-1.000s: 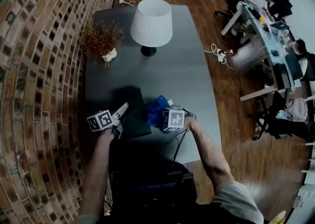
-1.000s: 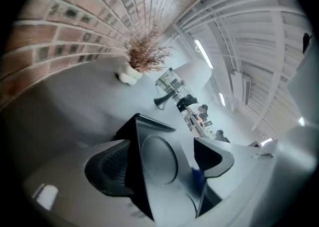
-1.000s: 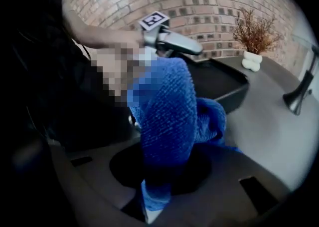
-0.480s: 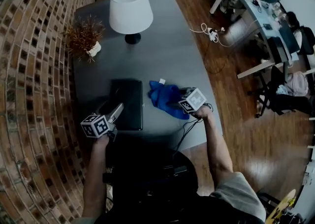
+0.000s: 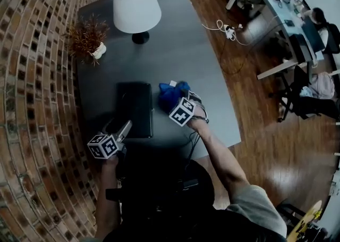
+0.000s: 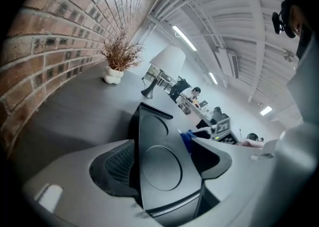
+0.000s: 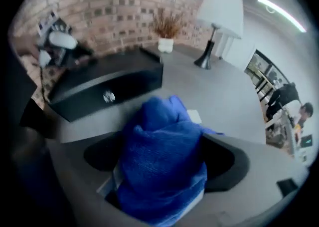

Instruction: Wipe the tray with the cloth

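A black tray lies flat on the grey table, with a bunched blue cloth just right of it. My left gripper is at the tray's near left corner. In the left gripper view the tray stands between the jaws of the left gripper, which have just been closing; a gap shows on the right side, so it is open. My right gripper points steeply down at the cloth's near side. Its jaws have just been opening, and the right gripper stands open around the cloth, with dark gaps on both sides.
A white lamp and a dried plant in a white pot stand at the table's far end. A brick wall runs along the left. Cables lie on the wooden floor to the right, and people sit at desks beyond them.
The right gripper has swung from the cloth's right side to its near side and opened. The cloth has gone from spread out to bunched up. The left gripper has drawn back to the tray's near left corner.
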A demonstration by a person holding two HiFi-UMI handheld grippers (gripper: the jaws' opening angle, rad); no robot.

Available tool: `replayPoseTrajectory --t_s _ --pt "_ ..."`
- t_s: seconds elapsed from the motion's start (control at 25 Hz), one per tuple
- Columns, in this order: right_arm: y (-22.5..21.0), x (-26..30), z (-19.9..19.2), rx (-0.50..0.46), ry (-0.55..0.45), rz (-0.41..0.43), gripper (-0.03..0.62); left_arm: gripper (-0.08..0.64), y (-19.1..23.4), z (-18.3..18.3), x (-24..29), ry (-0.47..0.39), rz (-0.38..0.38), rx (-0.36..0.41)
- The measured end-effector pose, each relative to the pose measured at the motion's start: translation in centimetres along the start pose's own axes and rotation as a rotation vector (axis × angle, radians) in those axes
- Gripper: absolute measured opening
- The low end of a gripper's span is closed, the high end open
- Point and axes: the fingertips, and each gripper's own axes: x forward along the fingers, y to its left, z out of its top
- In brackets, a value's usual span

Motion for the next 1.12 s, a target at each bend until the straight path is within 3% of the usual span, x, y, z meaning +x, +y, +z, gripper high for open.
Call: replayPoseTrajectory --t_s 0.04,0.12,0.16,0.32,0.36,0.44,0.48,0.56,0.72,0.76,0.84,0.92,1.0,1.04,1.12 --pt "-0.2 1.0 -0.7 -0.022 0.038 -0.022 0.506 0.342 -0.2 -0.5 0.0 0.020 0.003 0.013" --pt "-1.2 0.7 -1.3 -0.057 0.068 -0.066 0.265 0.343 -0.4 -1.1 0.1 0.046 0.006 0.022" --pt "-1.3 0.2 -1.1 -0.051 0.055 -0.049 0.232 0.343 -0.4 -1.2 -0.1 0.050 0.008 0.011" --pt "-0.2 -2.9 4.0 0.217 -0.199 0.182 0.206 0.343 -0.1 -2.4 -2.7 0.024 0.013 -0.098" --pt "-0.7 -3.1 5.5 0.279 -0.255 0.212 0.206 0.344 0.0 -3.2 -3.4 0.024 0.015 -0.125" --pt "-2.6 -1.7 7.6 0.298 -0.289 0.169 0.206 0.344 0.2 -5.3 -4.3 0.050 0.026 -0.156" --pt "-3.2 -0.6 8.5 0.247 -0.278 0.123 0.206 0.344 0.3 -6.3 -4.6 0.072 0.025 -0.167" --pt "-2.4 1.4 9.5 0.056 -0.218 0.086 0.206 0.344 -0.3 -8.0 -4.6 0.119 -0.007 -0.183" --pt "5.2 1.7 6.7 -0.519 -0.058 0.213 0.202 0.368 -1.2 -8.9 -3.9 0.178 -0.052 -0.159" --pt "6.3 1.2 5.8 -0.591 -0.047 0.258 0.202 0.368 -1.1 -8.8 -3.9 0.187 -0.054 -0.147" --pt "4.8 0.9 5.8 -0.528 -0.068 0.260 0.202 0.368 -0.9 -8.8 -3.8 0.198 -0.054 -0.134" --pt "0.1 1.4 7.7 -0.361 -0.103 0.142 0.202 0.368 -0.8 -8.8 -3.6 0.194 -0.049 -0.142" --pt "-2.5 2.1 9.7 -0.266 -0.124 0.076 0.202 0.368 -1.1 -8.7 -3.1 0.182 -0.048 -0.153" --pt "-2.2 2.4 10.2 -0.279 -0.118 0.081 0.202 0.368 -1.3 -8.7 -2.9 0.180 -0.047 -0.156" --pt "0.3 2.8 9.6 -0.415 -0.078 0.121 0.202 0.368 -1.6 -8.9 -2.7 0.187 -0.041 -0.153"
